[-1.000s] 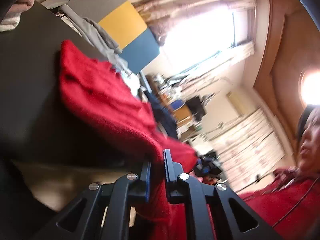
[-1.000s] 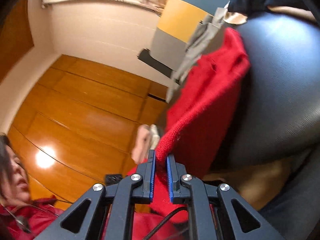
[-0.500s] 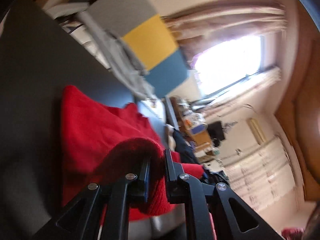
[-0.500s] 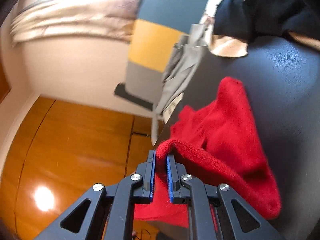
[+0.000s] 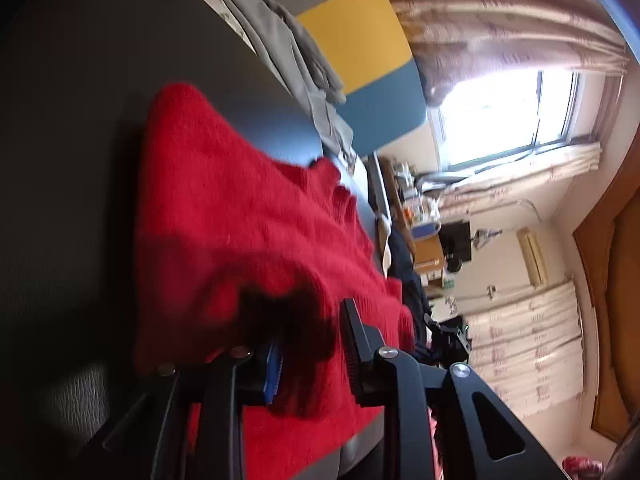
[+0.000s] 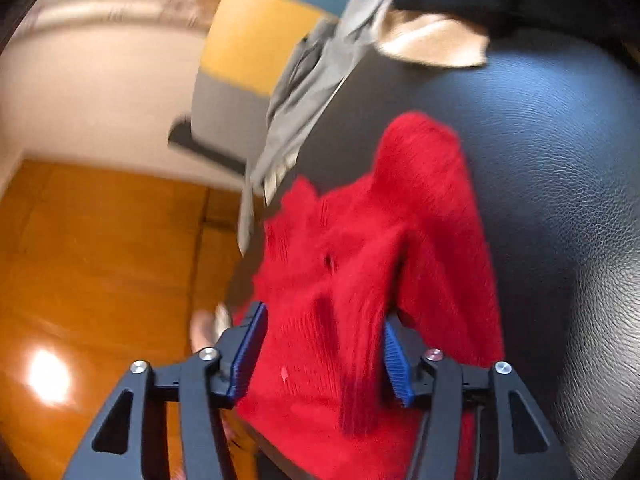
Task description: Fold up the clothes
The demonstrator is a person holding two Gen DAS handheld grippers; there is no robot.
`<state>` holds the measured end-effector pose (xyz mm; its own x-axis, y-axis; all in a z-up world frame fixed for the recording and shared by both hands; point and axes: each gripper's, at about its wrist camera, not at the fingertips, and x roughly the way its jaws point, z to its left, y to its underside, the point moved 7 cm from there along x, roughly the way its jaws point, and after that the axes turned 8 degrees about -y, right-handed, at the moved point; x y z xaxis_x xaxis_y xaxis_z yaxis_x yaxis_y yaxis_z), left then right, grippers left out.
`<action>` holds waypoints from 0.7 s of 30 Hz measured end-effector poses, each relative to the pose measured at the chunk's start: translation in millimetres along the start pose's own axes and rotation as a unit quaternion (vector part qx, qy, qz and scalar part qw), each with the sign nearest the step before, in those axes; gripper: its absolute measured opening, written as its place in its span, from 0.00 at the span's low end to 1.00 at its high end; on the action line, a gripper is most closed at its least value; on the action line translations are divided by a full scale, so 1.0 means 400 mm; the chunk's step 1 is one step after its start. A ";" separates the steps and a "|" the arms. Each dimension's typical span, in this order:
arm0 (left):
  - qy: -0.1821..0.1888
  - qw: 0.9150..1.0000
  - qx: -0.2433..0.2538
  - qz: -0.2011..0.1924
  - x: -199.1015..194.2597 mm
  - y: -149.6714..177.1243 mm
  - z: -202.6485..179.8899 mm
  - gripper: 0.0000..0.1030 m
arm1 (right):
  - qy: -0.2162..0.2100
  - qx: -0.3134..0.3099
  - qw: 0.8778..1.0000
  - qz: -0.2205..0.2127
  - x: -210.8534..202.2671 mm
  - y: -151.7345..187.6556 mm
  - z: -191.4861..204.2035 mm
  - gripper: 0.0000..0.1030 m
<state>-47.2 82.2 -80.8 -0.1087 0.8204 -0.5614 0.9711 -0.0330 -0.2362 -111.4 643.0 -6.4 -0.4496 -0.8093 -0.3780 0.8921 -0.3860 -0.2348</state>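
Now the red sweater (image 6: 360, 280) lies loose between both grippers' parted jaws.

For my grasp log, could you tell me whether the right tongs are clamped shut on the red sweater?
No, the right tongs stand wide open, their blue pads apart on either side of the red sweater.

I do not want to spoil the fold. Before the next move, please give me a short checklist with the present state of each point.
1. Right gripper open: ok.
2. Left gripper open: ok, jaws apart.
3. Red sweater lying on the black leather surface: ok.
4. Fabric free of the right fingers: cannot tell, knit lies between them.
5. Fold edges aligned: cannot tell, blurred.
6. Grey garment off the sweater: ok.
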 end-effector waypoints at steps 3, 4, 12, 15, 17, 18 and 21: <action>-0.011 1.000 0.008 0.017 -0.003 0.029 -0.007 0.25 | 0.030 -0.034 0.999 0.027 0.012 0.022 -0.002 0.56; -0.016 1.000 0.010 0.024 -0.002 0.037 -0.009 0.25 | 0.040 -0.046 0.998 0.035 0.015 0.031 -0.001 0.52; -0.034 0.998 0.038 0.046 0.006 0.016 -0.084 0.09 | 0.042 -0.085 0.992 0.084 0.066 0.031 0.048 0.09; -0.025 1.000 0.009 0.009 -0.007 -0.052 -0.086 0.08 | 0.009 -0.071 0.996 0.058 0.082 -0.029 0.073 0.09; -0.021 0.999 -0.024 -0.027 -0.012 -0.109 -0.069 0.08 | -0.006 -0.048 0.998 0.029 0.097 -0.078 0.078 0.09; -0.020 0.998 -0.043 -0.048 -0.014 -0.139 -0.054 0.08 | -0.012 -0.034 0.999 0.007 0.101 -0.109 0.066 0.09; -0.042 0.992 -0.084 -0.087 -0.001 -0.209 0.003 0.08 | 0.000 0.001 0.998 -0.057 0.112 -0.185 0.007 0.09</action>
<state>-128.7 84.0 -61.9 -0.2887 0.7544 -0.5895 0.9569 0.2067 -0.2042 -197.7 634.1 -3.6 -0.5477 -0.7600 -0.3499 0.8357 -0.4762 -0.2736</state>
